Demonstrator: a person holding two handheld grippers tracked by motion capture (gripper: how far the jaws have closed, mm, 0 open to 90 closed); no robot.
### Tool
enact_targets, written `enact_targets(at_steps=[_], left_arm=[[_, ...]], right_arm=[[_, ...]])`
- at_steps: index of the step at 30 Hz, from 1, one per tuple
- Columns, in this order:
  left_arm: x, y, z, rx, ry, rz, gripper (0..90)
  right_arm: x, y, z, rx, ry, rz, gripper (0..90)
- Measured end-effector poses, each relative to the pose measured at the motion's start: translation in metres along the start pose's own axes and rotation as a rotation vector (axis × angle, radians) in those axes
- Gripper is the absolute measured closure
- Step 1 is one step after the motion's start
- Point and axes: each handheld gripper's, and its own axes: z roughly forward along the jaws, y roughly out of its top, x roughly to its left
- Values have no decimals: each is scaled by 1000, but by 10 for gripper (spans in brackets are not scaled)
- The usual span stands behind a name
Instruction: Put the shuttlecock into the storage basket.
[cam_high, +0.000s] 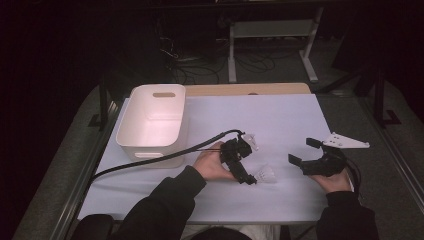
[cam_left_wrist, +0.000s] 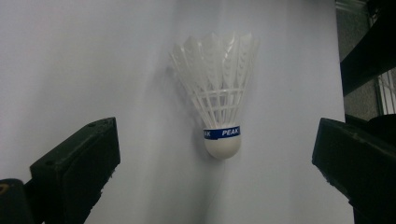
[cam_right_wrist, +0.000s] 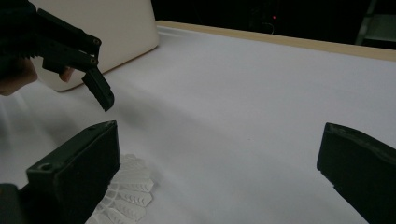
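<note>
The left tool (cam_high: 248, 176) hangs over the middle of the desk (cam_high: 280, 120) with its two black jaws spread wide, gripping nothing. In the left gripper view the jaws stand far apart at the bottom corners, and a white shuttlecock (cam_left_wrist: 218, 95) lies on the white surface between them, clear of both. Its rounded cork end points toward the camera, a blue band reading "PEAK" wraps just above the cork, and the feather skirt fans away from the tool. From the high view the shuttlecock (cam_high: 265, 175) rests near the front of the desk, just beside the tip of the left tool and between the two hands. The right tool (cam_high: 302, 152) sits farther to the right, near the shuttlecock but apart from it, its jaws likewise opened wide and empty; a grey three-cornered plate (cam_high: 346, 141) rides on top of it. In the right gripper view the feather edge of the shuttlecock (cam_right_wrist: 126, 191) shows low at the left, just beside and partly behind that tool's left-hand jaw, while the left tool (cam_right_wrist: 95, 81) hangs above it farther off. A white bin (cam_high: 152, 120) stands on the desk's left part, well apart from the shuttlecock, and a black cable (cam_high: 150, 160) trails from the left tool past its front.
</note>
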Motion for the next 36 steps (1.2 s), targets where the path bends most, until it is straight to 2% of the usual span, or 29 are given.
enact_targets(at_steps=[6, 22, 36], left_arm=[[-1, 1, 12, 18, -12, 5, 8], [3, -3, 22, 45, -7, 4, 8], [3, -6, 29, 49, -25, -17, 21]], right_arm=[[0, 0, 0, 0, 0, 0, 0], [0, 0, 0, 1, 3, 0, 0], [0, 0, 0, 3, 4, 1, 0]])
